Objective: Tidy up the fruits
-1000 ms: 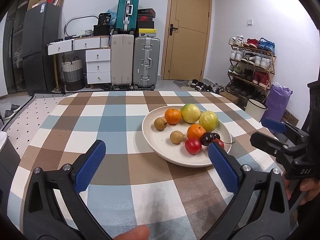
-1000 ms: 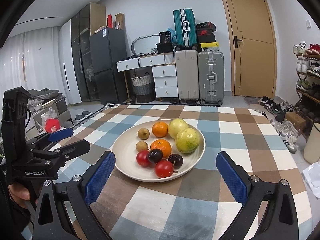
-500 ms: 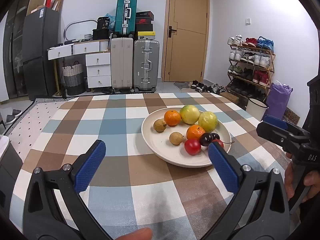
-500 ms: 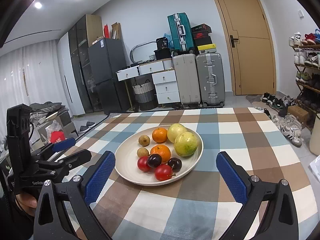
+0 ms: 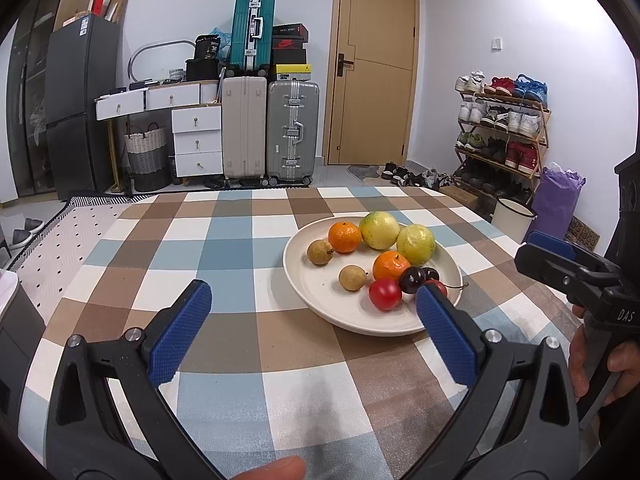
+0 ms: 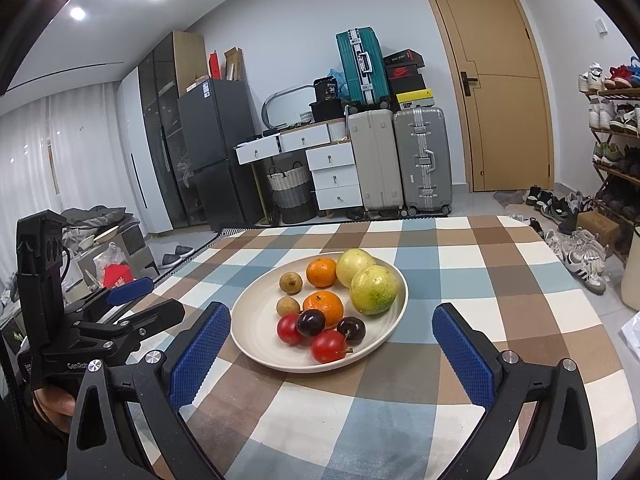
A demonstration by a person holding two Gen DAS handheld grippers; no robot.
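Note:
A cream plate (image 5: 316, 300) (image 6: 256, 320) sits on the checked tablecloth and holds two oranges (image 5: 345, 237) (image 6: 322, 272), two yellow-green round fruits (image 5: 416, 245) (image 6: 373, 290), two small brown fruits (image 5: 352, 278) (image 6: 288, 306), red cherry tomatoes (image 5: 385, 294) (image 6: 329, 346) and dark cherries (image 5: 412, 279) (image 6: 311, 322). My left gripper (image 5: 310, 304) hangs open above the near-left side of the table, short of the plate. My right gripper (image 6: 328, 320) is open too, held just before the plate's near rim. Neither holds anything. Each gripper appears at the edge of the other's view.
The checked tablecloth (image 5: 224, 240) covers the whole table. Beyond the far edge stand suitcases (image 5: 292, 128), white drawers (image 5: 196, 140), a dark fridge (image 5: 80, 100) and a door (image 5: 376, 64). A shoe rack (image 5: 500, 128) and a white bucket (image 5: 512, 220) are off the right side.
Both grippers have risen and tilted slightly, so the plate sits a little lower and farther in each view. The fruits have not moved and both grippers remain open.

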